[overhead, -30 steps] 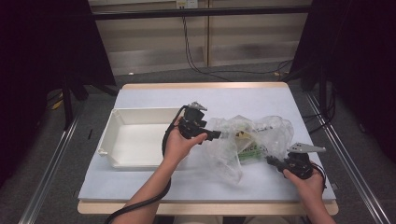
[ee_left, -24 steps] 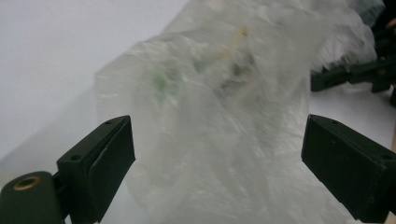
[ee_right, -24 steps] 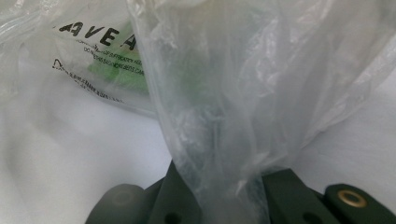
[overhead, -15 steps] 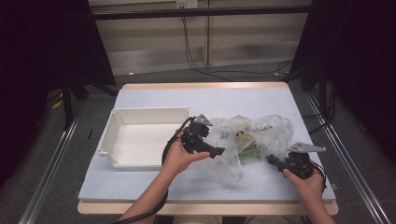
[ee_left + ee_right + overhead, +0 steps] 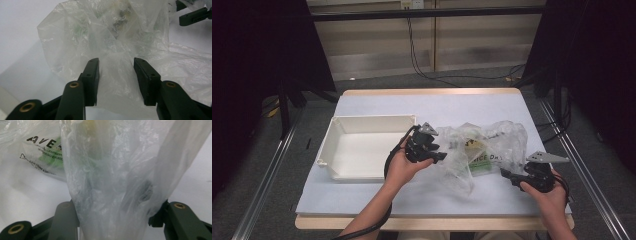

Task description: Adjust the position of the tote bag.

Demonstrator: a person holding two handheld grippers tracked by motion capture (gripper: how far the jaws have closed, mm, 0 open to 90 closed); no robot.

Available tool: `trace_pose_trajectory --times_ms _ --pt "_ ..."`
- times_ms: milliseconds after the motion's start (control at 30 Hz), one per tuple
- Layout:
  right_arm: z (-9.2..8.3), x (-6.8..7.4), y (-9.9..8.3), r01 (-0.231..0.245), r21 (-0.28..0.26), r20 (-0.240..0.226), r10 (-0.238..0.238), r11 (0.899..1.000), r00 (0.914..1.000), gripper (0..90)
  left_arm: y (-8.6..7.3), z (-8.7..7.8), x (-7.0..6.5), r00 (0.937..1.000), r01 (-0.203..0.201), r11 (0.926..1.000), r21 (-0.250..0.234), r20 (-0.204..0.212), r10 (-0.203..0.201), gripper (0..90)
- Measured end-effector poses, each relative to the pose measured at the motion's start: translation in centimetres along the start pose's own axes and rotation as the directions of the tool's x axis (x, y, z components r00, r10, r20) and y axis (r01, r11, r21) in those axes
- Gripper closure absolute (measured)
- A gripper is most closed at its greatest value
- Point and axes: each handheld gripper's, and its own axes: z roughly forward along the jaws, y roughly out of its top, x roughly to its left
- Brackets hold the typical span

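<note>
A crumpled clear plastic bag lies on the white table, with a green printed packet inside it. My left gripper is at the bag's left edge and stands open. In the left gripper view its jaws straddle a fold of the bag around my left gripper. My right gripper sits at the bag's lower right edge. In the right gripper view a bunch of the bag stands between its widely spread jaws and hides my right gripper at the tips. The packet's print shows to the left.
A white rectangular tray sits to the left of the bag, beside my left hand. The right gripper's jaws show at the top right of the left gripper view. The table's front edge runs near the person's forearms.
My left gripper has moved down and to the right, onto the bag's left edge. The right gripper has stayed in place.
</note>
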Motion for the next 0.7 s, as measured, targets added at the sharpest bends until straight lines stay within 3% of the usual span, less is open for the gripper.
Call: trace_pose_trajectory --times_ms 100,200,300,533,700 --pt "-0.4 -0.2 0.0 -0.001 -0.005 0.006 0.001 1.0 1.0 49.6 0.0 -0.2 0.2 0.9999 0.014 0.9999 -0.008 0.007 -0.014 66.8" --pt "-0.8 -0.7 -0.2 -0.043 -0.029 -0.029 0.042 0.999 0.9987 66.6 0.0 -0.4 0.4 0.9999 0.007 1.0 -0.007 0.008 -0.007 73.0" --pt "-1.1 -0.9 -0.4 -0.04 -0.022 -0.014 0.039 0.999 0.9991 78.5 0.0 -0.5 0.6 0.9998 0.013 0.9998 -0.015 0.014 -0.013 79.2" --pt "-1.4 -2.1 -0.9 -0.088 -0.023 0.008 0.089 0.996 0.996 85.2 -0.2 -1.1 1.4 0.9988 0.048 0.9972 -0.057 0.005 -0.048 86.5" --pt "-1.5 -2.6 -1.1 -0.089 -0.013 0.018 0.089 0.996 0.9958 88.3 -0.2 -1.5 1.8 0.9981 0.058 0.9953 -0.077 -0.015 -0.06 88.0"
